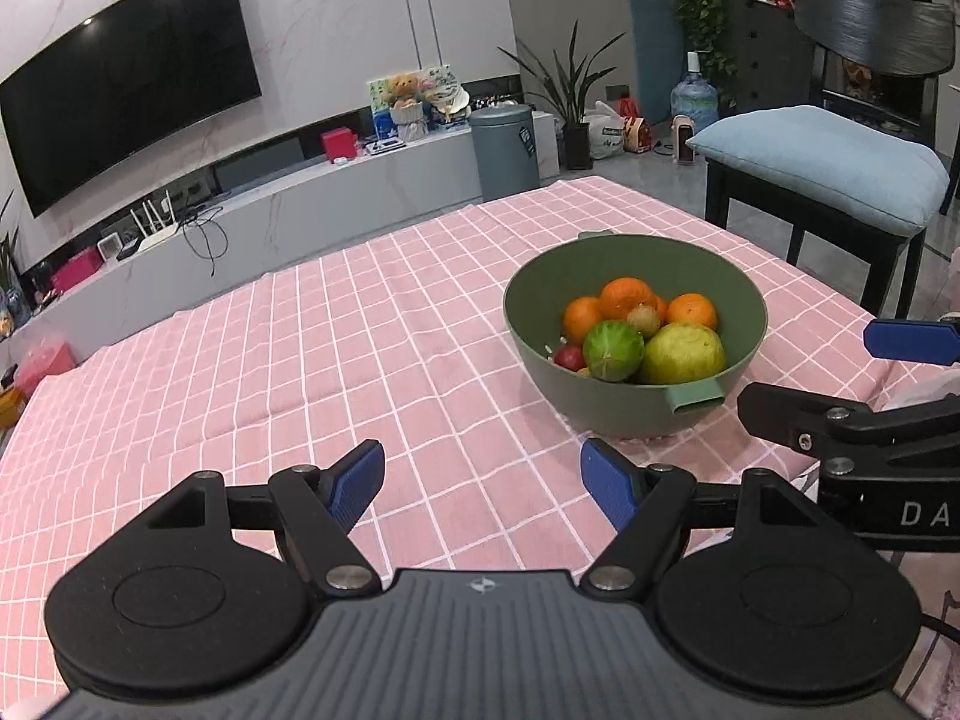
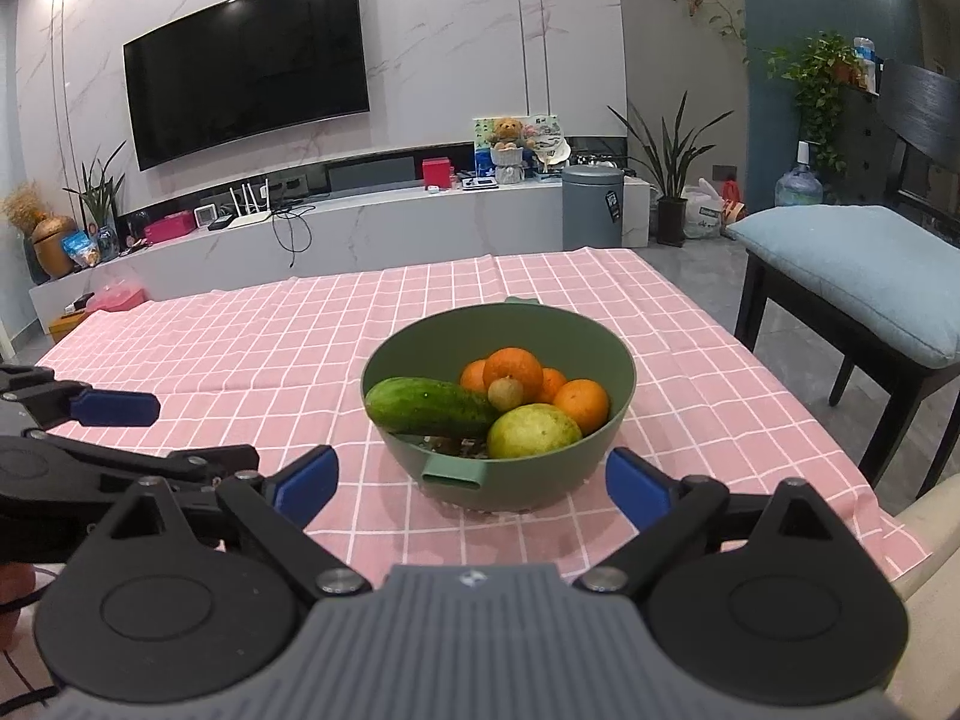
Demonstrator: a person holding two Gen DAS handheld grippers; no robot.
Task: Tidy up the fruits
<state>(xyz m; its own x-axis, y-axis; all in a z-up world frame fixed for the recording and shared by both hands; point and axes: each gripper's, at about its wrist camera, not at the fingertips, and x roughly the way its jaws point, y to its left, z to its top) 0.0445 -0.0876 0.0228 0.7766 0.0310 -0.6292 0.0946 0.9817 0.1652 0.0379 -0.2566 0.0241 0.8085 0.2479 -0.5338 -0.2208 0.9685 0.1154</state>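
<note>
A green bowl [image 1: 744, 354] [image 2: 621, 396] stands on the pink checked tablecloth [image 1: 300, 360] [image 2: 240, 348]. Inside it lie several oranges [image 1: 627, 297] [image 2: 513, 367], a green cucumber [image 1: 613, 351] [image 2: 429, 405], a yellow-green round fruit [image 1: 684, 354] [image 2: 534, 432], a small brownish fruit [image 2: 505, 394] and a small red fruit [image 1: 569, 357]. My left gripper [image 1: 482, 480] hovers open over the cloth, left of and nearer than the bowl, with nothing between its blue pads. My right gripper [image 2: 472, 477] is open just in front of the bowl, its pads apart on either side of the near handle, touching nothing.
A dark chair with a blue cushion [image 1: 822, 165] [image 2: 858, 270] stands off the table's right side. Beyond the far edge are a TV console [image 2: 360, 228], a grey bin [image 1: 504, 150] [image 2: 591, 207] and potted plants. The table's near-right corner drops off by my right gripper.
</note>
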